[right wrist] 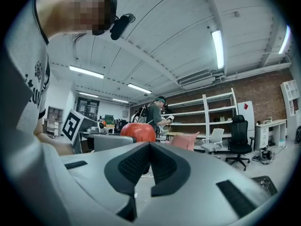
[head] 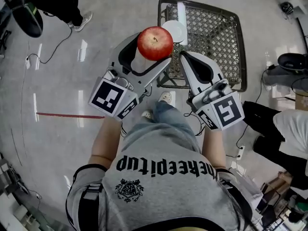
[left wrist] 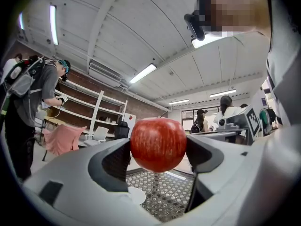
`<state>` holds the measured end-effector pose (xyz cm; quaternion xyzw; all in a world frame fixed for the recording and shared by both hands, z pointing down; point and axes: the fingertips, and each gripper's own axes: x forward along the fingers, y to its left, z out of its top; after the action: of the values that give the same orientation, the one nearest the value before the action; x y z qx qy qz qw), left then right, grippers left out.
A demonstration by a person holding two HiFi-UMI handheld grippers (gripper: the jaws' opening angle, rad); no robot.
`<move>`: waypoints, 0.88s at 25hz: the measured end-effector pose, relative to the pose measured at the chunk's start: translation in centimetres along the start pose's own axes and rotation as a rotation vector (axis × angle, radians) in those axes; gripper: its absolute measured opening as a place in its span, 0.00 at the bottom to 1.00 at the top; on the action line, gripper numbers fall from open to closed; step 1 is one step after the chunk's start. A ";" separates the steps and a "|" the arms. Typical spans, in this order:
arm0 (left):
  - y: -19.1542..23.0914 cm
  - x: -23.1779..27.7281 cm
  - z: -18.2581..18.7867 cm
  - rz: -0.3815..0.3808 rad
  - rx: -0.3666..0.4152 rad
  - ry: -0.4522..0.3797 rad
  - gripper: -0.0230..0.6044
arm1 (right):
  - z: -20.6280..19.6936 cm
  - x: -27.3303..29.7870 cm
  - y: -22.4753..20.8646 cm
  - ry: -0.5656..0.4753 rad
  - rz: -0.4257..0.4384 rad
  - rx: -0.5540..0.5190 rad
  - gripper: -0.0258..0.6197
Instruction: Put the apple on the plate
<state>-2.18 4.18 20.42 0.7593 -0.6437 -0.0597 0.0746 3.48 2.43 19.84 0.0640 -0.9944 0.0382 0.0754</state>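
Observation:
My left gripper (head: 150, 52) is shut on a red apple (head: 155, 43), held high and close to the head camera. In the left gripper view the apple (left wrist: 158, 144) is pinched between both jaw pads, well above a small white plate (left wrist: 135, 195). That plate (head: 174, 30) sits on the near left part of a black metal mesh table (head: 216, 32), partly hidden behind the apple. My right gripper (head: 183, 56) is shut and empty, just right of the apple; its view shows its jaws (right wrist: 149, 148) meeting, with the apple (right wrist: 138, 131) beyond them.
A red tape line (head: 62, 115) and cables lie on the grey floor to the left. Someone in white sits at the right (head: 288, 124). White shelves (right wrist: 221, 112), a black office chair (right wrist: 240, 140) and other people stand farther off.

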 end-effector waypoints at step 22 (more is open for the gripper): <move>0.5 6.5 2.6 0.061 0.052 -0.023 0.69 | 2.7 0.8 -7.0 -0.077 0.068 0.008 0.04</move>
<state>-2.11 -2.44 17.98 0.7403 -0.6686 -0.0496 0.0493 3.18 -4.81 17.74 0.0320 -0.9980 0.0424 0.0354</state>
